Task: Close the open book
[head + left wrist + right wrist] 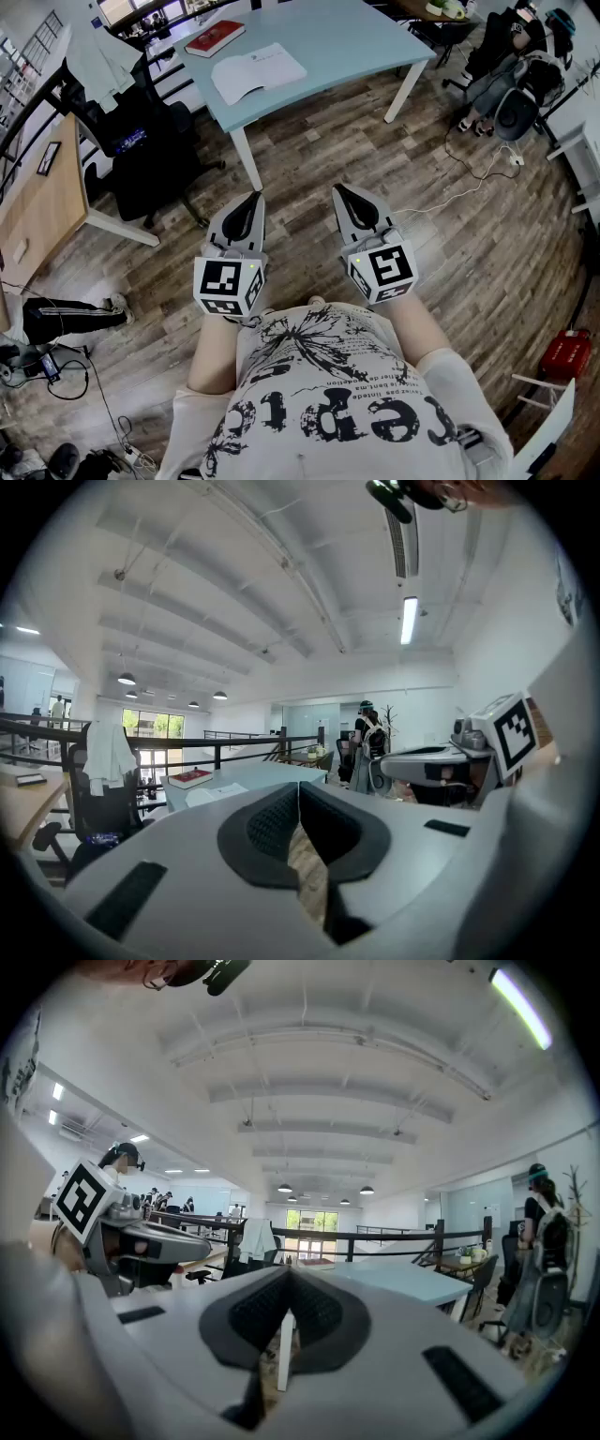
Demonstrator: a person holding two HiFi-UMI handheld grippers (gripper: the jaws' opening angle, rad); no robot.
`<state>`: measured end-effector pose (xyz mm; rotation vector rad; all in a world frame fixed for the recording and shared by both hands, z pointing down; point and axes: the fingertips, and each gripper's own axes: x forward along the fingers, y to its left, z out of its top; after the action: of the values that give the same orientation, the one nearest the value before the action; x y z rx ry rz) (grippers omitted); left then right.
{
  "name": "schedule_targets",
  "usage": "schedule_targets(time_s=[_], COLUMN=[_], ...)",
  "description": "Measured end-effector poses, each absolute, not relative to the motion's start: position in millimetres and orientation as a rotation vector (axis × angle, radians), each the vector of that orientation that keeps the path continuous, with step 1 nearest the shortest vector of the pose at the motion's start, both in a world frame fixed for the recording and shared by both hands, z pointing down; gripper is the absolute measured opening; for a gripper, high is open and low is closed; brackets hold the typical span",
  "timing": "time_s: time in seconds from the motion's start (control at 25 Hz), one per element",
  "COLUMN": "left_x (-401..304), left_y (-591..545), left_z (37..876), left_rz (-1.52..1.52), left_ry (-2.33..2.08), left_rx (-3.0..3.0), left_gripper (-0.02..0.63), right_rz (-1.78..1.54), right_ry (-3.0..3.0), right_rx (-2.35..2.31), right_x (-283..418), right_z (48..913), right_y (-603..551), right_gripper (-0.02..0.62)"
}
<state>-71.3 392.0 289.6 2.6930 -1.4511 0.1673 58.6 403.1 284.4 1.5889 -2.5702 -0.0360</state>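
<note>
There are 2 grippers [253,200] [344,193], 2 books [257,71] [215,37] and 1 light-blue table [337,37].

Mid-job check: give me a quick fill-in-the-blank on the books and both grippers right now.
1. The open book lies on the light blue ____.
2. The closed book next to it has a ____ cover.
3. The left gripper and right gripper hang above the wooden ____, jaws shut and empty.
Missing words: table; red; floor.

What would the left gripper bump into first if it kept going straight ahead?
Probably the near edge of the light blue table, close to its white leg, before reaching the open book on top. Nothing shows in between, though depth is hard to judge.
</note>
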Motion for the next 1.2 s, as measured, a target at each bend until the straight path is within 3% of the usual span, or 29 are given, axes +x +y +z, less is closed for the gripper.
schedule_targets(time_s=[0.8, 1.2], left_x=[-46.3, -51.8], left_y=[347.6, 259.0], left_z=[312.8, 343.4], left_rz=[0.085, 0.108], left_ry=[-1.536, -1.533], left_rx=[2.594, 2.543], left_gripper=[0.021, 0.021], right_rz=[0.024, 0.074], right_ry=[-2.562, -2.520], right_rx=[1.529, 1.548], right_x=[98.2, 102.2], right_z=[320.6, 345.8], right_y=[359.9, 268.2], right_gripper=[0.008, 0.008])
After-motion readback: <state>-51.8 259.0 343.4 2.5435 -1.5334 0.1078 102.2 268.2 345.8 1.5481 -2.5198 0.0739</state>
